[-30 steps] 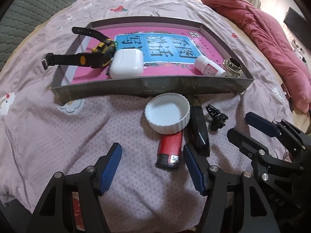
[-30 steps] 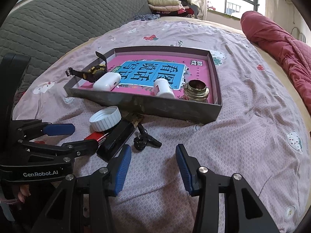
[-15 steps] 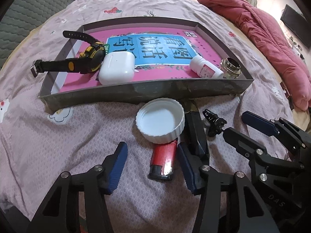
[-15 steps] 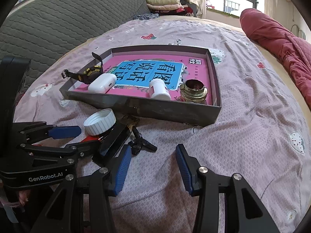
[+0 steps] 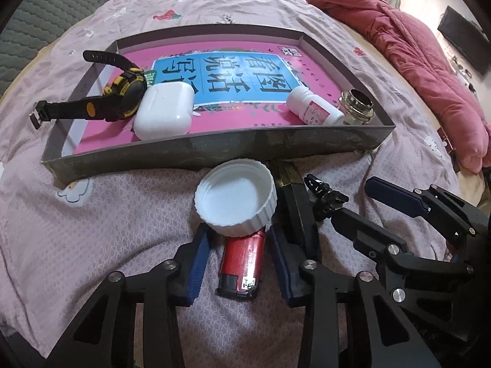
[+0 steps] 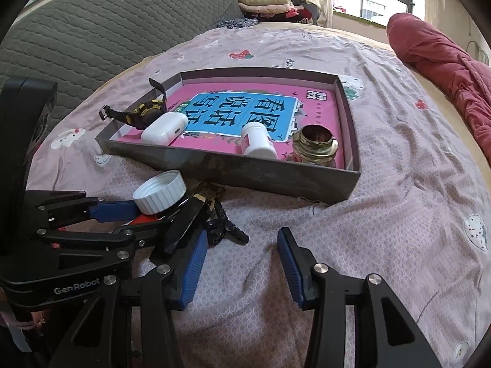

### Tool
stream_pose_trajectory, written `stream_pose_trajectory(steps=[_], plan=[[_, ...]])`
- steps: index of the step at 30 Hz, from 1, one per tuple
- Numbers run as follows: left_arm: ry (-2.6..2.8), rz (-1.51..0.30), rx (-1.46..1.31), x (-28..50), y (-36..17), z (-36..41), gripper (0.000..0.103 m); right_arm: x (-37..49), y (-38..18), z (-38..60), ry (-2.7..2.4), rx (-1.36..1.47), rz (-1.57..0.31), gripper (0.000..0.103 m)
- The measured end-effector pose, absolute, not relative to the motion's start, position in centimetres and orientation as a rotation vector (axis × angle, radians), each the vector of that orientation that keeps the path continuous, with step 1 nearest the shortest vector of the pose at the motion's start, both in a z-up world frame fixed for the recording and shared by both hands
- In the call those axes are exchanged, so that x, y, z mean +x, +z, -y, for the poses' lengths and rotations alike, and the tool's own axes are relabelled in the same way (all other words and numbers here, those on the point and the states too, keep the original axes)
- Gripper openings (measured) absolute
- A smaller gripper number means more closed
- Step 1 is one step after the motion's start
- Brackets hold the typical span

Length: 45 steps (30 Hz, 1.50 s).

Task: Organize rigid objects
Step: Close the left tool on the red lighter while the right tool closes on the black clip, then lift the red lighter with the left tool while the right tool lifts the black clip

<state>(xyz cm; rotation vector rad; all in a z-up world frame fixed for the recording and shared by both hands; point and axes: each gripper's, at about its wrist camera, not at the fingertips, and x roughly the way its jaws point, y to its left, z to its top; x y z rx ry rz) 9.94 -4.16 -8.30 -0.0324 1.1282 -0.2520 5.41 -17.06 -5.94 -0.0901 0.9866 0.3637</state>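
Note:
A grey box [image 5: 214, 150] [image 6: 245, 168] with a pink bottom holds a black-yellow watch [image 5: 116, 98], a white earbud case [image 5: 164, 110], a white pill bottle [image 5: 313, 107] and a glass jar [image 5: 357, 104]. In front of it lie a white lid [image 5: 236, 196] [image 6: 161, 191], a red lighter [image 5: 242, 260] under the lid, a long black bar [image 5: 299, 211] and a small black clip [image 5: 325, 197] [image 6: 222, 228]. My left gripper [image 5: 237, 239] is open, its fingers on either side of the lighter and lid. My right gripper [image 6: 241, 254] is open and empty, just right of the clip.
Everything lies on a pink patterned bedsheet [image 6: 399, 214]. A red duvet [image 5: 414, 46] is bunched at the right. A grey quilted headboard [image 6: 92, 30] stands at the left, with folded clothes [image 6: 267, 3] by the window.
My left gripper has moved forward until its open fingers straddle the red lighter and reach the white lid. My right gripper has edged forward a little toward the clip.

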Motion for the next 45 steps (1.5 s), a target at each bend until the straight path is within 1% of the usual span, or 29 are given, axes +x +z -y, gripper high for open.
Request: stream_pose_trajectory(steps=[17,22,30,31,33,39,45], plan=[[-0.261,-1.134,-0.072,10.8,-8.7,3.8,0.031,6.8,-7.0,16.0,0.419,-0.111,-1.013,0.047],[-0.258,-1.135,-0.069,10.6,-8.7,3.4,0.027,7.3,-7.3,15.9,0.417,-0.11,-1.013,0.047],[-0.253,-1.141,-0.082,10.3,-8.7,3.0,0.024,7.7,-7.6,15.6,0.421,-0.105,-1.002,0.047],[-0.254,-1.141,-0.079,10.3,-8.7,3.0,0.024,7.7,-7.7,15.6,0.422,-0.103,-1.002,0.046],[-0.255,-1.142,-0.078,10.1,-8.5,3.0,0.024,7.7,-7.7,15.7,0.433,-0.092,-1.0,0.038],[-0.272,-1.157,-0.147,10.0,-8.2,2.1,0.023,7.7,-7.5,16.2,0.452,-0.053,-1.006,0.027],[-0.29,-1.166,-0.183,9.6,-7.8,1.7,0.023,7.6,-7.1,16.2,0.461,-0.049,-0.994,0.025]])
